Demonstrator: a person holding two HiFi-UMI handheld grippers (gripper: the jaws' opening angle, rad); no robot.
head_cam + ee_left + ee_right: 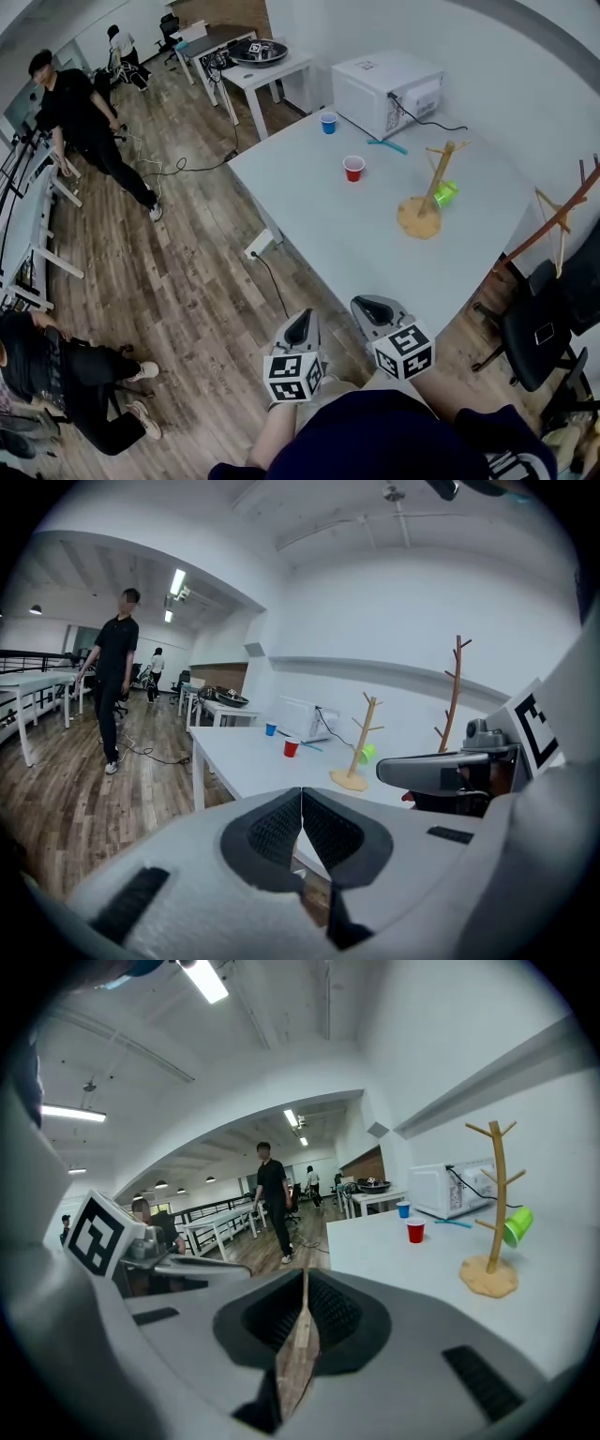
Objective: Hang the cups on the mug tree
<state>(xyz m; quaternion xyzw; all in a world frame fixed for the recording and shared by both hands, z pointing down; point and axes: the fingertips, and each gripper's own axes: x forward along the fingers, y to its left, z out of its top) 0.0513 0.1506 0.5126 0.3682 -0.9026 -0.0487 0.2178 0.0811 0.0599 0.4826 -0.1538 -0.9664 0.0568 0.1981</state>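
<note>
A wooden mug tree [427, 199] stands on the white table [328, 225], toward its far right. A green cup [446, 193] hangs on one of its low branches. A red cup [353, 168] and a blue cup [328, 122] stand upright farther left, toward the microwave. My left gripper [300, 321] and right gripper [373, 307] are side by side off the table's near edge, well short of the cups. Both are shut with nothing in them. The left gripper view has its closed pads [301, 803] below the red cup [291, 748] and the tree [359, 745]. The right gripper view shows the tree [494, 1213] at its right.
A white microwave [386, 89] with a trailing cable sits at the table's far edge, and a teal stick [387, 145] lies beside it. A wooden coat stand [553, 220] and a black chair [539, 328] are right of the table. People stand and sit on the wooden floor at left.
</note>
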